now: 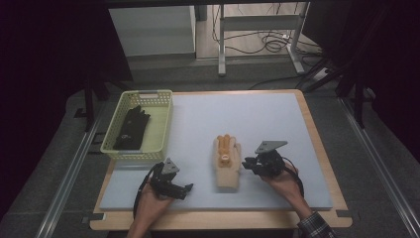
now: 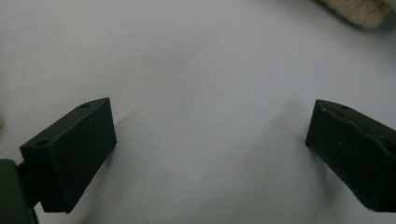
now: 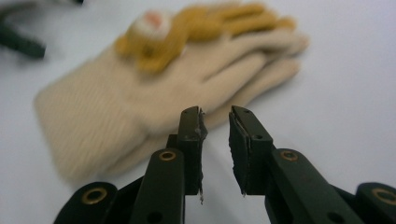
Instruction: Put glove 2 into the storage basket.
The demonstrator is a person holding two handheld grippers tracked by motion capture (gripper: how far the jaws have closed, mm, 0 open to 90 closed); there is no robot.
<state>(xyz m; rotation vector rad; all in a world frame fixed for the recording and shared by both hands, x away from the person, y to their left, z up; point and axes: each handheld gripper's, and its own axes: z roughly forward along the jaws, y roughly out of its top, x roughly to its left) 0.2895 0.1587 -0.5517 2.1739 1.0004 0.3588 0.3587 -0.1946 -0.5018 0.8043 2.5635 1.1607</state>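
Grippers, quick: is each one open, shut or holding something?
Left gripper: jaws wide open, nothing between them.
Right gripper: jaws nearly together, narrow gap, nothing held, beside the cream gloves.

I see two black handheld grippers w/ black cables looping off the back. Left gripper (image 1: 186, 189) has a small grey three-cornered plate on top; its jaws are plain black blocks w/ small holes. Right gripper (image 1: 246, 164) has a bigger grey plate, brass-coloured rivets on the arms, worn pads (image 3: 201, 140) w/ frayed edges. Plaid sleeve (image 1: 315, 227) on the right forearm.
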